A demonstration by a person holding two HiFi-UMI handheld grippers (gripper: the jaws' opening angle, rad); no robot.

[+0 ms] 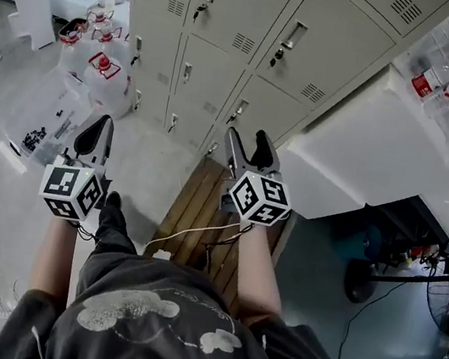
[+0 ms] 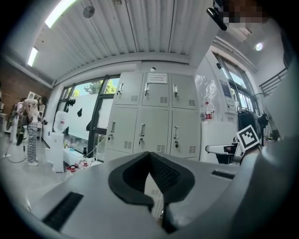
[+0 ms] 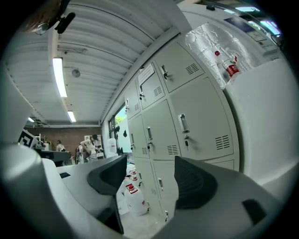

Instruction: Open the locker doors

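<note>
A bank of pale grey lockers [image 1: 236, 13] stands ahead, every door shut, each with a metal handle [image 1: 294, 36] and a keyed lock. The lockers [image 2: 152, 116] fill the middle of the left gripper view, and the lockers [image 3: 187, 121] run along the right of the right gripper view. My left gripper [image 1: 94, 136] hangs short of the lower doors, its dark pads pressed together on nothing [image 2: 150, 156]. My right gripper [image 1: 248, 148] points at the bottom row, well apart from any handle. Its fingers stand wide open with only air between them [image 3: 149, 179].
A wooden slatted bench [image 1: 201, 213] lies at the lockers' foot under my right arm, with a white cable across it. Water jugs [image 1: 106, 68] with red caps stand left of the lockers. A white cabinet [image 1: 376, 149] juts out at right. A clear parts box [image 1: 45, 125] lies on the floor.
</note>
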